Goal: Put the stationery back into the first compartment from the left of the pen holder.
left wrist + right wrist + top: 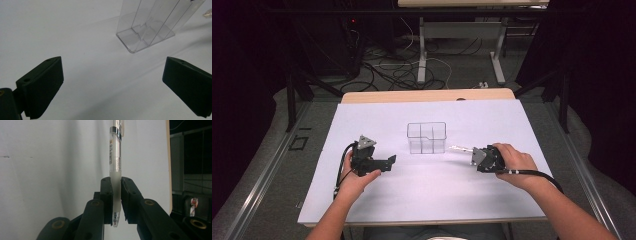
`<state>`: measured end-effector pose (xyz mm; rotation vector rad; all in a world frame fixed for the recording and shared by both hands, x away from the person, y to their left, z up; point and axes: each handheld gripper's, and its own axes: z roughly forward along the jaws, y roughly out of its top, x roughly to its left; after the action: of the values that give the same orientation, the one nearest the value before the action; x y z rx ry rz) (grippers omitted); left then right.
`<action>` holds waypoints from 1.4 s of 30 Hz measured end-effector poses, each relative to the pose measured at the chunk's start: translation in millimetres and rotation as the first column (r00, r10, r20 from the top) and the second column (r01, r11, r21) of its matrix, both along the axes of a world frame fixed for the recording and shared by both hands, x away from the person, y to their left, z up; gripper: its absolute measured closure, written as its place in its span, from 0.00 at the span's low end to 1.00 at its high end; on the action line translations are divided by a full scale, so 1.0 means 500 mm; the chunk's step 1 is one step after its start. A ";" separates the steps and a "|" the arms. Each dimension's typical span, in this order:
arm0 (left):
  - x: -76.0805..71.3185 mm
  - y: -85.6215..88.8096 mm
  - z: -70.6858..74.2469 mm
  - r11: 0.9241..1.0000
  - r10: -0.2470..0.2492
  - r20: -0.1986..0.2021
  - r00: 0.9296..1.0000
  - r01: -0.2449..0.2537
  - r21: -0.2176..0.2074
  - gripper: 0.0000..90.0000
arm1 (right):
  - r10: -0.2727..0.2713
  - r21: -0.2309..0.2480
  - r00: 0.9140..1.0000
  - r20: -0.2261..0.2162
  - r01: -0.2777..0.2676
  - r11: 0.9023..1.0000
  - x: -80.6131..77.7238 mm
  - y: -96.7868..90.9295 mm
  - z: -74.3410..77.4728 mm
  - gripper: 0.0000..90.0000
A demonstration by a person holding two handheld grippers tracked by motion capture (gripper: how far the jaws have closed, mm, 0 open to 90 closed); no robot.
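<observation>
Clear plastic box (426,137) with thin dividers, upright mid-table on smooth white sheet (377,117). Right gripper (116,195) pinching slim frosted pen (116,167) by rubbery grip. Left gripper (112,85) spread wide, matte black.

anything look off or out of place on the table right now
Nothing stands out. The clear divided box stands upright and unbroken on the white sheet, no spill around it. The right gripper is shut on a pen, held straight between its fingers. The left gripper is open and holds nothing.
</observation>
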<state>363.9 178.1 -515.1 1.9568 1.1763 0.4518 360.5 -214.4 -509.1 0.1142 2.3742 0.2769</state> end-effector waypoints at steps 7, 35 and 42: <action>-0.001 -0.003 0.002 1.000 -0.016 0.009 1.000 0.016 0.013 0.09 | 0.104 -0.081 0.992 0.072 -0.099 0.992 -0.016 0.034 -0.007 0.89; -0.014 -0.018 0.033 0.989 -0.119 0.028 0.993 0.116 0.088 0.34 | 0.410 -0.297 0.892 0.192 -0.345 0.890 -0.060 0.172 -0.010 0.89; -0.020 -0.030 0.037 0.982 -0.162 0.028 0.986 0.158 0.104 0.38 | 0.493 -0.337 0.835 0.246 -0.403 0.851 -0.073 0.199 -0.013 0.89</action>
<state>354.0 163.3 -496.5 2.1031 0.9806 0.4687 324.1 -114.9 -515.8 -0.5957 2.0527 0.1692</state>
